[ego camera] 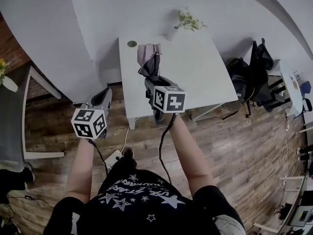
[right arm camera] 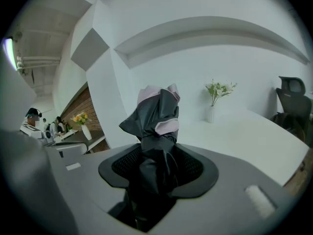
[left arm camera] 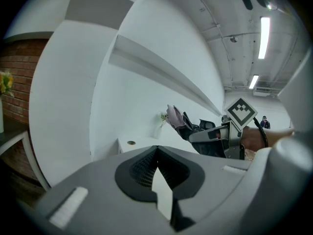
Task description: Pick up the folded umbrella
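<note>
Black-and-pink umbrella (ego camera: 149, 60), white table (ego camera: 195, 77)

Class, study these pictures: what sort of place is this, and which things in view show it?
Probably an office or shared workroom. A plain white table stands against a white wall, a black office chair on a wheeled base sits beside it, and long strip lights hang from a bare ceiling.

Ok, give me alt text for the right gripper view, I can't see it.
The right gripper is clamped on the folded umbrella, dark fabric with pale pink, which sticks up past its jaws. Behind are a white table with a vase of flowers and an office chair at the right edge.
</note>
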Demonstrator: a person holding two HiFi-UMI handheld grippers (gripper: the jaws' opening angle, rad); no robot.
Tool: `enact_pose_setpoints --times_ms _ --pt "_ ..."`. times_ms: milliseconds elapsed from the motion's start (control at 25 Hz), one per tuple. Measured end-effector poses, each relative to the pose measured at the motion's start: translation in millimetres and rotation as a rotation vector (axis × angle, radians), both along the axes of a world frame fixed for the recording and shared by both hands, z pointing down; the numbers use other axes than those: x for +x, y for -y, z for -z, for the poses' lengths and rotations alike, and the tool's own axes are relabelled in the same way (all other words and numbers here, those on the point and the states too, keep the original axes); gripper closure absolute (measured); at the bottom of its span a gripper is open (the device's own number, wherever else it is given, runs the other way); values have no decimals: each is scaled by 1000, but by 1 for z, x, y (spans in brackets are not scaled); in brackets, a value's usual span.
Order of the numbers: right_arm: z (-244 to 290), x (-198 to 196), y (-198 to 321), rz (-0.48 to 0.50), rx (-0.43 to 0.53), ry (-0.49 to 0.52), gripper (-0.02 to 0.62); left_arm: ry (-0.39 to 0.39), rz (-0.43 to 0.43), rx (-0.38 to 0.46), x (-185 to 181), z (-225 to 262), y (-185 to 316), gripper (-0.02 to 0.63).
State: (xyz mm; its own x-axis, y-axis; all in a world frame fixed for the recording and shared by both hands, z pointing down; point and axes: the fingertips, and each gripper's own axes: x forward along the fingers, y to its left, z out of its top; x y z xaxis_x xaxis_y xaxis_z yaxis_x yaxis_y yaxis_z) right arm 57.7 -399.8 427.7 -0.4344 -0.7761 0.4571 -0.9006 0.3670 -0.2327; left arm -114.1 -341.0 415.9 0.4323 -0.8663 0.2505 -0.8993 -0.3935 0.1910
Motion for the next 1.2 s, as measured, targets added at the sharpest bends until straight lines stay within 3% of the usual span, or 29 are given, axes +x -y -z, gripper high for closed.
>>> enact_pose_setpoints --times_ms 600,1200 --pt "10 33 -141 -1 34 57 364 12 -4 14 35 -2 -131 603" --pt "-22 55 -244 11 -48 58 364 9 -3 0 55 -13 -223 603"
